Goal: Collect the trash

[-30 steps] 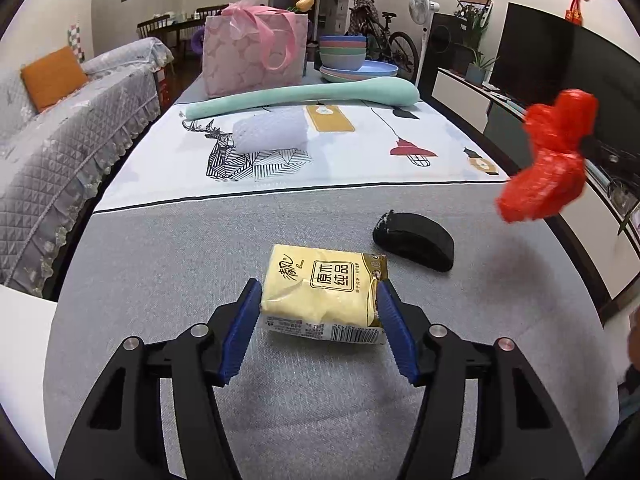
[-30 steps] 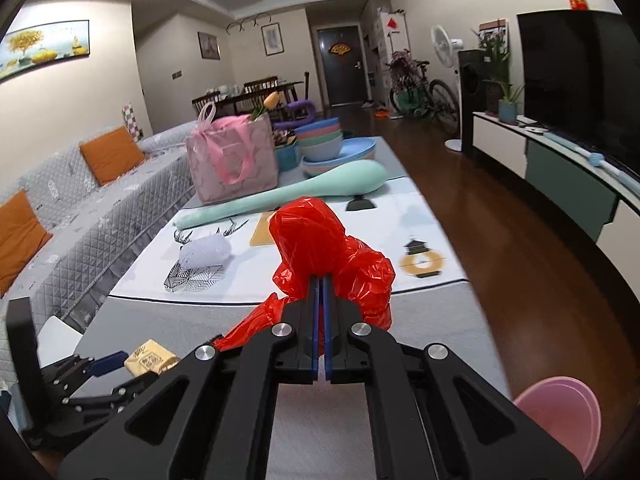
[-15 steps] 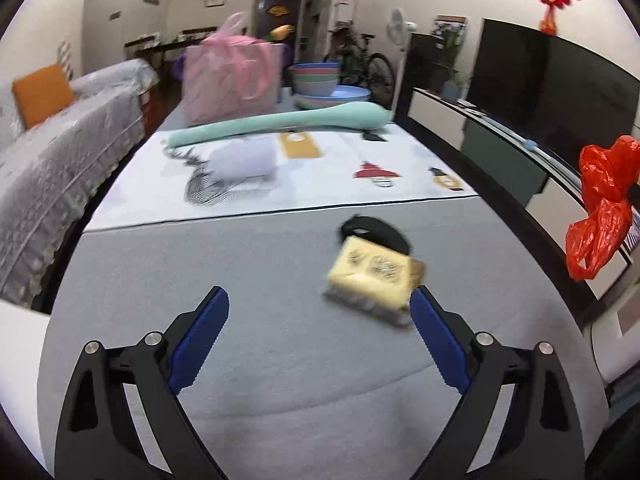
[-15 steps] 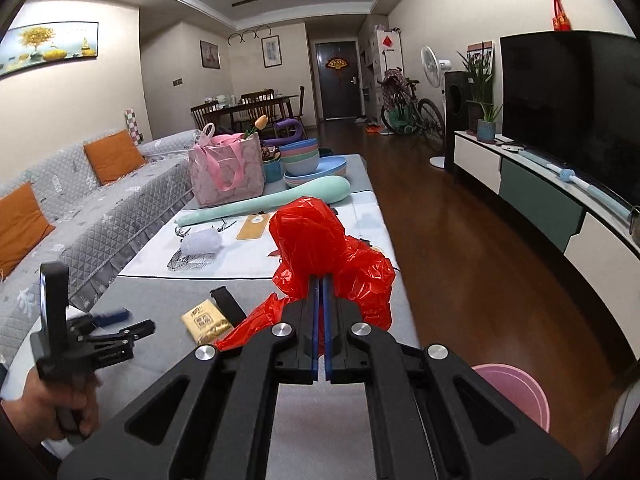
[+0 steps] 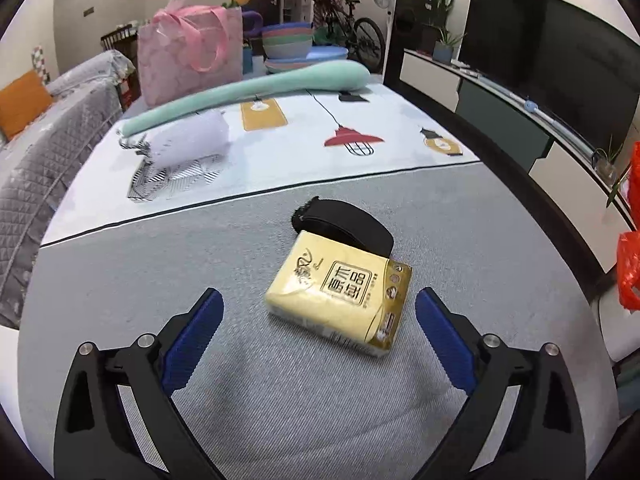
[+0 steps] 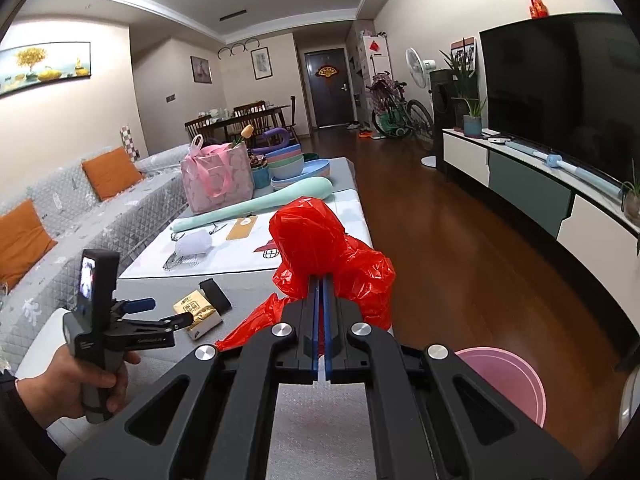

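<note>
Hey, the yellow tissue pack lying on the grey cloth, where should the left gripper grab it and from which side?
Grip the tissue pack across its two long side edges, coming in low from the near side. It lies flat, turned slightly, with its far end against the black object, so that end is blocked. The left gripper is open with the pack between its fingers; a small twist would likely square it.

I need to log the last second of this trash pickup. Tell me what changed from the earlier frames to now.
The left gripper let go of the yellow tissue pack: a second ago its jaws closed around it, now they stand wide open and pulled back. The pack lies turned, farther right, against the black object. The right gripper stays clamped on the red plastic bag, now higher above the table.
</note>
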